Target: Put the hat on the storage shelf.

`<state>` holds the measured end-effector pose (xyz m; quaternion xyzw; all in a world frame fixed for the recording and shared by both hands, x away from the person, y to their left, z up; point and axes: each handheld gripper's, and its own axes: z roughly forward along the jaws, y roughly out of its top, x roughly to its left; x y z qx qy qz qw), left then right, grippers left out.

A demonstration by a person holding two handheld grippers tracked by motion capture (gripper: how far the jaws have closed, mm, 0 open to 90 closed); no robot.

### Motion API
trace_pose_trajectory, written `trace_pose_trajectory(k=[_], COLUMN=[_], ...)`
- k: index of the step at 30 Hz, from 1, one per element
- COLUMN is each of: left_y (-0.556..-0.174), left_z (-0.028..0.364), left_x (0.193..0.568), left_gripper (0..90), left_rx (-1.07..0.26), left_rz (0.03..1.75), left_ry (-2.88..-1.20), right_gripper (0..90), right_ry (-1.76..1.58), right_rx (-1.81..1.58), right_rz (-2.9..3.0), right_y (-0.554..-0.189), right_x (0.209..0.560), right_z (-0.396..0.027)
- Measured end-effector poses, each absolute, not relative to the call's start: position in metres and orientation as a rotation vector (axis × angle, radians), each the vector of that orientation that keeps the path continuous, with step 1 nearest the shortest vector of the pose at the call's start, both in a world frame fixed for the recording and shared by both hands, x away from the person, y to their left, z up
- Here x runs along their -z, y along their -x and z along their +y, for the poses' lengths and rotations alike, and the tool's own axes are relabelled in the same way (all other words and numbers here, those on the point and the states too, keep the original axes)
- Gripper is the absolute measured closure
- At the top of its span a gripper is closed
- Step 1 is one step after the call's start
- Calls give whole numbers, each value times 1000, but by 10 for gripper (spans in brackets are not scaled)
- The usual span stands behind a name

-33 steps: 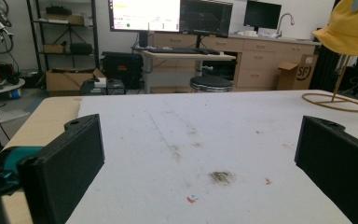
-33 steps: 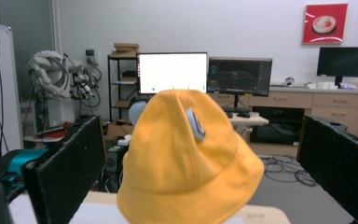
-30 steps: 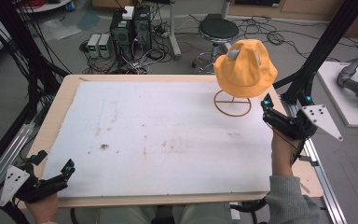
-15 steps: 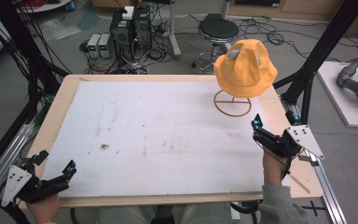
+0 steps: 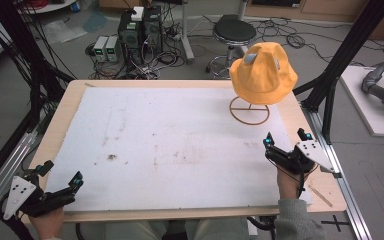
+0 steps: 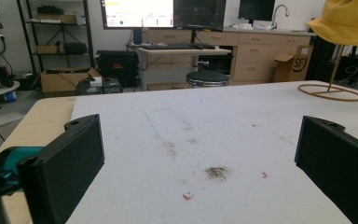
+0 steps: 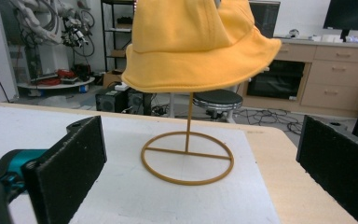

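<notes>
Both spread wide, empty: left tongs [image 5: 60,176] at near-left corner of counter [image 5: 60,112], right tongs [image 5: 286,142] near right edge. Beyond right tongs, well apart: yellow hat [image 5: 263,73] perched on wire stand [image 5: 249,110], far right of white mat [image 5: 170,145]. Dark smudge [image 5: 112,157] mid-left on mat.

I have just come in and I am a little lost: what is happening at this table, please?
A person holds two grippers over a white table. A yellow bucket hat sits on a wire stand at the far right. The right gripper faces it, jaws open, holding nothing. The left gripper waits open at the near left corner.
</notes>
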<state>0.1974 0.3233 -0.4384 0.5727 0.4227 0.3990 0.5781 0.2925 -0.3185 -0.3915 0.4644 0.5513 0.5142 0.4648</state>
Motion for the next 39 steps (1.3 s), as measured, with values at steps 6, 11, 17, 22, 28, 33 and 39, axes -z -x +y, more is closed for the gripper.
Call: trace_pose_trajectory(k=[6,11,17,22,28,33,39], left_y=[-198,-198,-199,-199,-200,-200,-201], left_z=[324,324,324,324,325,324,325], left_x=[439,438,439,439,439,440,440], left_gripper=[17,17,17,17,17,17,17], left_rx=[-938,-940,-937,-936,-927,-929,-926], left_rz=[988,987,987,988,997,995,1001], left_ry=[-1345,-1348,-1355,-1360,-1357,-1370,-1374], right_gripper=[10,10,10,10,10,10,10], right_ry=[-1155,-1160,-1166,-1169,-1171,-1170,-1175], right_rx=[-1265,-1266,-1269,-1266,-1266,-1264,-1267], right_rz=[1336,1339,1342,1342,1350,1351,1357], right_y=[-293,-294,-295,-296,-297,-297,-299], right_x=[393,395,396,398,399,400,402], right_z=[-323,-325,-325,-325,-325,-326,-328])
